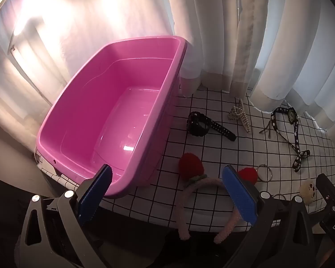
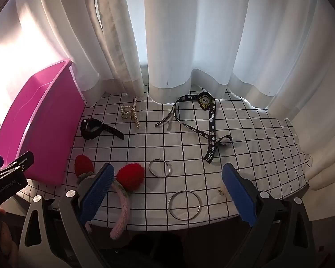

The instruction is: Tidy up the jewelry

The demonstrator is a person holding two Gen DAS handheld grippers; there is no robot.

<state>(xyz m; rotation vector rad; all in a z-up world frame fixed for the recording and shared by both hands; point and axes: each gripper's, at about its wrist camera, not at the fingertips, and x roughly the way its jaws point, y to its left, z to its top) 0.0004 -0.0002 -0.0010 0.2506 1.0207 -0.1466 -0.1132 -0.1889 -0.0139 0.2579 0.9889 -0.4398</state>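
Note:
An empty pink tub [image 1: 114,116] stands at the left of the checked tablecloth [image 2: 245,156]; it also shows in the right wrist view [image 2: 40,129]. Loose on the cloth lie a black watch [image 2: 96,129], a pearl hair clip [image 2: 130,112], a black printed ribbon [image 2: 210,129], two metal rings [image 2: 160,168] [image 2: 185,205], a small earring [image 2: 221,192] and a pink headband with red pompoms [image 2: 125,192]. My left gripper [image 1: 167,192] is open, above the headband [image 1: 201,185] and the tub's near corner. My right gripper [image 2: 167,192] is open and empty, above the large ring.
White curtains [image 2: 189,44] hang close behind the table. The table's front edge runs just under both grippers. A small cream plush charm [image 1: 308,188] lies at the right near the other gripper's body [image 1: 330,198].

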